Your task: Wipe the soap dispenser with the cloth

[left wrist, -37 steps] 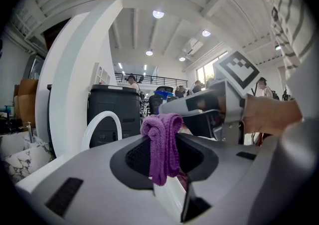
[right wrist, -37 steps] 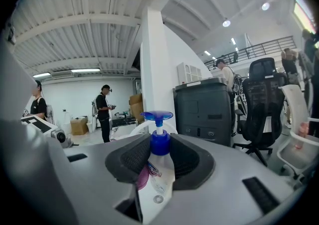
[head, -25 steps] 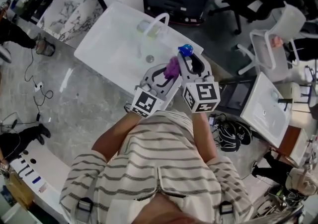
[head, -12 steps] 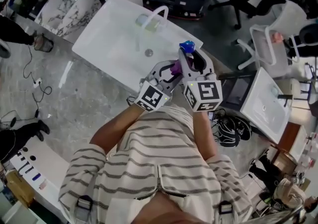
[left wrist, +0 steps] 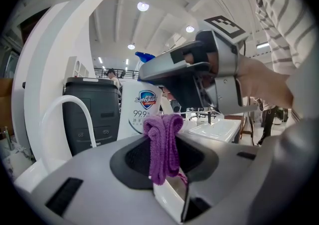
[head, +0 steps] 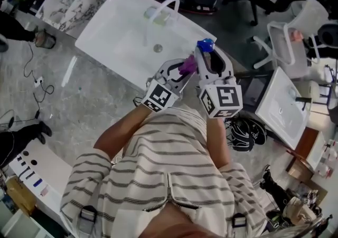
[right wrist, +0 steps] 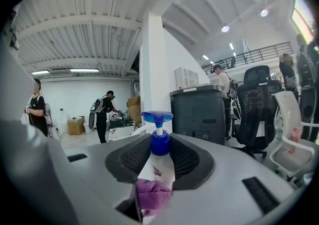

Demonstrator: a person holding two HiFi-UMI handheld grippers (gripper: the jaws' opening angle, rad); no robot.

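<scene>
My right gripper [right wrist: 159, 158] pinches the dispenser [right wrist: 158, 169] just under its blue pump, held up over the near right edge of the sink [head: 113, 41]. My left gripper [left wrist: 162, 155] is pressed together on a fold of the purple cloth [left wrist: 162, 145], right beside the bottle's left side.

The grip sits high on a tapering, smooth bottle. If I push the cloth hard against the lower body, I judge that the bottle could swing or slip between the pads, or drop into the sink. Only a narrow bunch of cloth sticks out past my left jaws, so a rub could drag it loose or bring hard jaw against plastic. A knock on the pump head might also squirt soap.

I cannot tell whether the cloth actually touches the bottle. The bottle's base is hidden behind the cloth and my right jaws. From the head view, both grippers cover almost all of the bottle, leaving only the pump showing.
</scene>
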